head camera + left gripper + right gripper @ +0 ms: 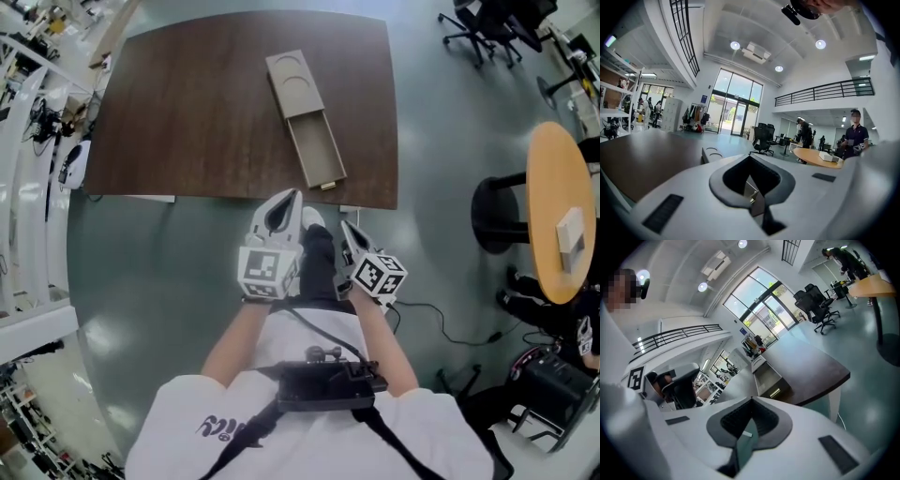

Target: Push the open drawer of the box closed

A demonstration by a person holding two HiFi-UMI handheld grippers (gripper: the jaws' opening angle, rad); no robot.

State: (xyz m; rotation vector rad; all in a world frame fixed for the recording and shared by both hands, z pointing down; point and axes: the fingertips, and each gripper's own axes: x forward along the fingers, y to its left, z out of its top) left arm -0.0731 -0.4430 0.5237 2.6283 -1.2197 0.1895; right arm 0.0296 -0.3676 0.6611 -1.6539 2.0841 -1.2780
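You see a dark, matt wood-grain table [187, 112]; the box [296, 84] and drawer [317, 148] look matt tan, the grey floor [450, 141] smooth, glossy.

The box [293, 82] lies on the table [187, 122], its drawer [316, 150] sticking out toward the near edge

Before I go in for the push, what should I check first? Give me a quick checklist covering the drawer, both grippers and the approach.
1. Drawer open: the tan drawer is pulled out of the long tan box toward the person. Ok.
2. Left gripper: jaws together, nothing between them. Ok.
3. Right gripper: jaws together, nothing held. Ok.
4. Contact with the drawer front: neither gripper touches it, and both sit short of the near edge of the dark brown wooden table. Not ok.
5. Approach: nothing lies between the grippers and the drawer front. Ok.
6. Box held against sliding: cannot tell.
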